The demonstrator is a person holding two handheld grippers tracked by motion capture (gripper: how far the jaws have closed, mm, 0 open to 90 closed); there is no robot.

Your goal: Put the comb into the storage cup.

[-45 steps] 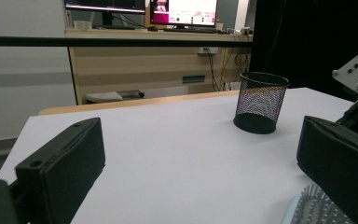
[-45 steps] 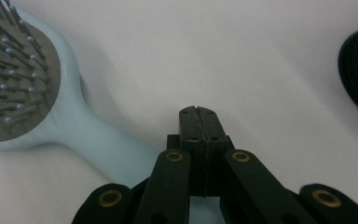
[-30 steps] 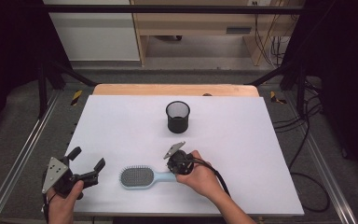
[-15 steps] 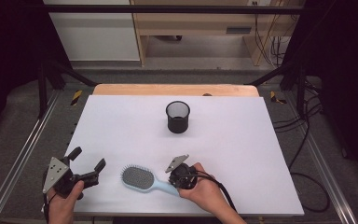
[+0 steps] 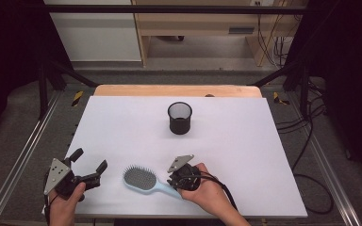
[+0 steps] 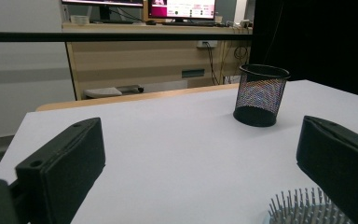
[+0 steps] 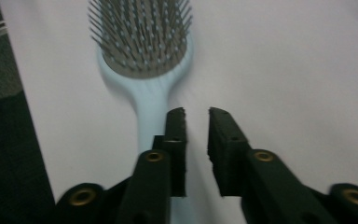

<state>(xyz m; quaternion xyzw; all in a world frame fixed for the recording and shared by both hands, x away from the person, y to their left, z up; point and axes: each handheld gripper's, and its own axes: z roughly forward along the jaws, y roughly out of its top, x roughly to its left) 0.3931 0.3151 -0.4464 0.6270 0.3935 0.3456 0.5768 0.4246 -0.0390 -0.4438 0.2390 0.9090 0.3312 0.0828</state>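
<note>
1. One white table point(image 5: 122, 122) is lying under everything I am watching.
2. My left gripper point(image 5: 90, 170) is sitting at seven o'clock, jaws spread wide, pinching nothing.
3. The black mesh cup point(image 5: 179, 117) is standing upright toward twelve o'clock, well apart from both grippers.
4. The light blue hairbrush point(image 5: 143, 180) is lying bristles-up at six o'clock.
5. My right gripper point(image 7: 196, 122) is hovering over its handle, jaws nearly pressed together, a narrow gap showing.

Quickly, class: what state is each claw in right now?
Left claw: open wide, holding nothing.
Right claw: nearly closed, a narrow gap, gripping nothing; the light blue plastic hairbrush handle lies beside it.
</note>
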